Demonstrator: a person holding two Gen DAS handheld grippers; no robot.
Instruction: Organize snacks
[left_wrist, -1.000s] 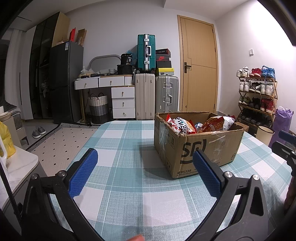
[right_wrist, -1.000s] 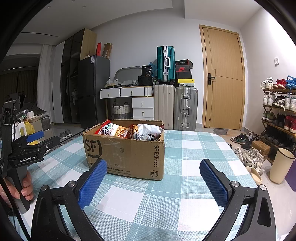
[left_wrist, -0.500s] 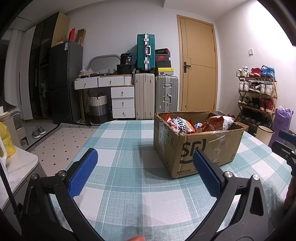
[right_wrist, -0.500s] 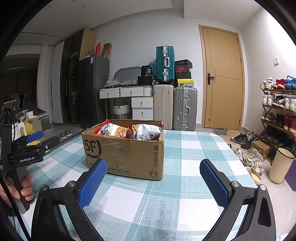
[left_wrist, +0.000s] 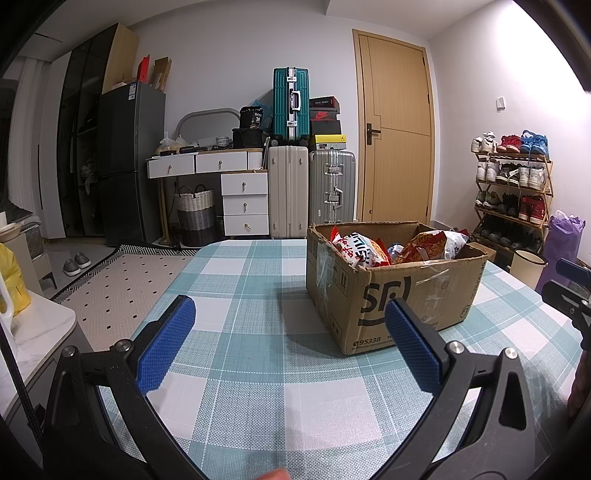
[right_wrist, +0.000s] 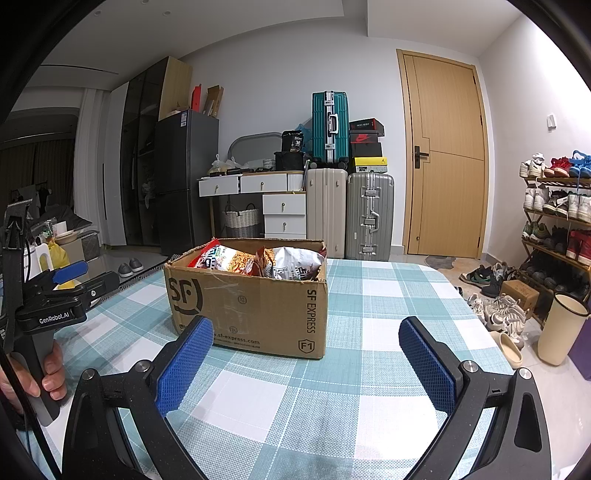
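An open brown cardboard box printed "SF" stands on the checked table, filled with snack bags in red, orange and white. My left gripper hovers open over the tablecloth, short of the box and to its left, nothing between its blue pads. My right gripper is also open and empty, just in front of the box's near right corner. In the right wrist view the left gripper shows at the left edge, held by a hand.
The teal-and-white checked tablecloth covers the table around the box. Beyond it stand suitcases, a white drawer desk, a dark fridge, a wooden door and a shoe rack; shoes and a bin sit on the floor to the right.
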